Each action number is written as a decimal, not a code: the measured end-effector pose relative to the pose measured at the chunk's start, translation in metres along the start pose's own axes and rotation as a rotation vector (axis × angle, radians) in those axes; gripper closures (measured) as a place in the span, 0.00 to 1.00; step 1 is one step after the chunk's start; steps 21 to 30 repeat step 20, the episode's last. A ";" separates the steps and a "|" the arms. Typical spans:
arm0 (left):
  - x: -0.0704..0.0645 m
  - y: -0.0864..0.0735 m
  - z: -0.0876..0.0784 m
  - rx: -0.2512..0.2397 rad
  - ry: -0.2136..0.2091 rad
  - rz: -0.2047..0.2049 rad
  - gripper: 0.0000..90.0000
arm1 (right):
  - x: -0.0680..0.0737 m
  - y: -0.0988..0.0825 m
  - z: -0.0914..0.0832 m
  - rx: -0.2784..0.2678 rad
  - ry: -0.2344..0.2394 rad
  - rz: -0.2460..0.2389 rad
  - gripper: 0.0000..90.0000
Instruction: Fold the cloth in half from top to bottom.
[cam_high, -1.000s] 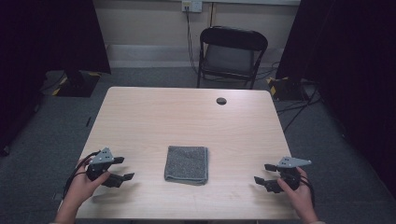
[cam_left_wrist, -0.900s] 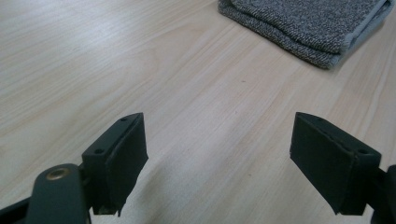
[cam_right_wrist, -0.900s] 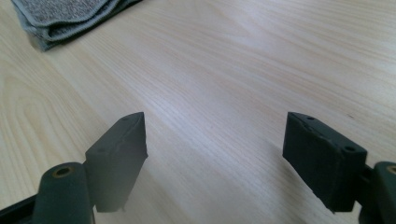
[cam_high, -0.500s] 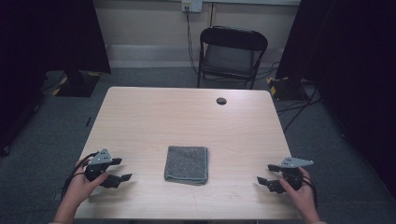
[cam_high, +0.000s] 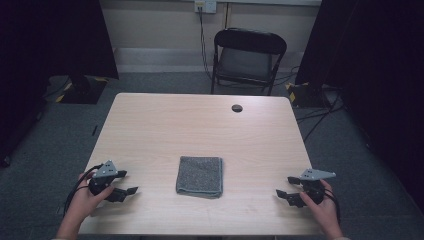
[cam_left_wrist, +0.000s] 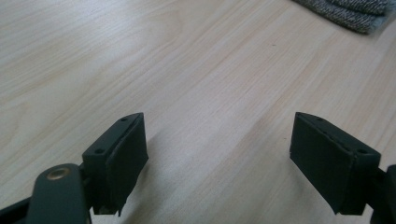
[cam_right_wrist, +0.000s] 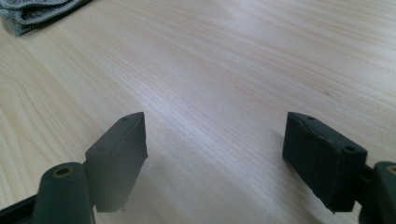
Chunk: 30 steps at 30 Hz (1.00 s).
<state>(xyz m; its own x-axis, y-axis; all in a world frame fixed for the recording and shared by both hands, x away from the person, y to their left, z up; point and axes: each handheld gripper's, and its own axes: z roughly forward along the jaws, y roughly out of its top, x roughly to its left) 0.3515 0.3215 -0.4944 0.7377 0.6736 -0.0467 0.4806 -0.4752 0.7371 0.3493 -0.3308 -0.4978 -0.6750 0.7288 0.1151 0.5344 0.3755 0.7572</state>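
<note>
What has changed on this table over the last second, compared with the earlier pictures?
Very little. The left gripper and the right gripper have slid slightly toward the near edge of the table, each still open with bare wood between its jaws. Nothing was taken hold of or let go. The folded grey cloth lies where it was, untouched, and the small dark disc has not moved.

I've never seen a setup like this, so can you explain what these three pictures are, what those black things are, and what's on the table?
A person sits at a wooden table with a hand-held tool in each hand: the left gripper and the right gripper. The high view looks down from above the person. The other two pictures come from small cameras riding on each gripper, looking out between its two black jaws. Both pairs of jaws stand wide open and hold nothing. A folded grey towel lies between the grippers, untouched. A small dark round thing is near the table's far edge, and a black chair stands beyond.
</note>
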 end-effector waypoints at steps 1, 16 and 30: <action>0.000 0.000 0.000 0.001 0.003 0.005 0.21 | 0.000 0.000 0.000 -0.001 -0.001 0.000 0.24; 0.001 -0.004 0.003 0.009 0.036 0.023 0.18 | 0.003 0.001 0.002 0.019 -0.024 -0.052 0.22; 0.000 -0.005 0.003 0.002 0.033 0.015 0.16 | 0.005 0.001 0.003 0.027 -0.038 -0.077 0.22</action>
